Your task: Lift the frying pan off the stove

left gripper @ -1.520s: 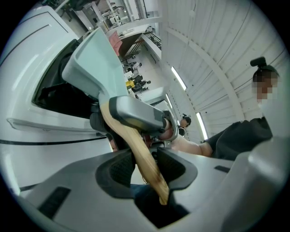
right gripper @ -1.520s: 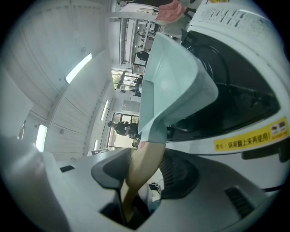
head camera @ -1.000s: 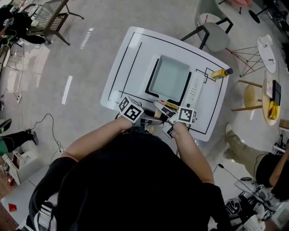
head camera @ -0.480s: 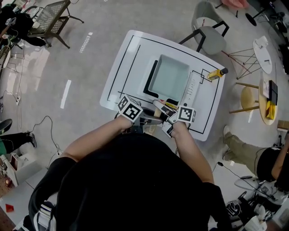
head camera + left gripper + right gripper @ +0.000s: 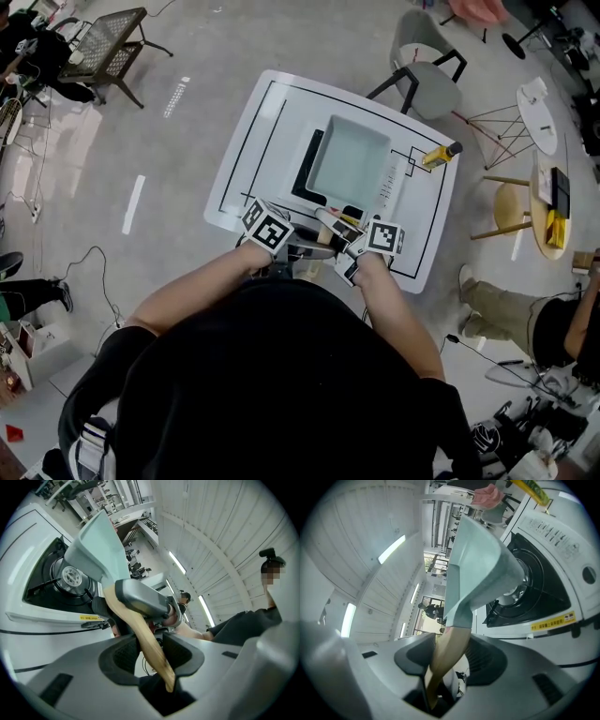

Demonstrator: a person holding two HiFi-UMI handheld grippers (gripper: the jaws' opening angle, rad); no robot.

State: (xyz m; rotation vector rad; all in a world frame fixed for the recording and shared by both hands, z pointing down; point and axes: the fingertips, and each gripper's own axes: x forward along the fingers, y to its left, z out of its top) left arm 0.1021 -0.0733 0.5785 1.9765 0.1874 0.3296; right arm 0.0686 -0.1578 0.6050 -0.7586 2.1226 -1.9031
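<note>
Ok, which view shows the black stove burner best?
The left gripper view: the black stove burner sits exposed, its round cap clear, below the pale green square frying pan. The right gripper view shows its grate; the head view only a black edge.

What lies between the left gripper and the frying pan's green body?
The left gripper view shows it: the wooden handle runs from the left gripper, clamped on it, up to the frying pan, and the right gripper grips that handle partway.

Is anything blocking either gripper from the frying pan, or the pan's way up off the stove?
Nothing visible. The left gripper and right gripper both clamp the wooden handle of the frying pan, which hangs clear above the stove burner with open space over it.
</note>
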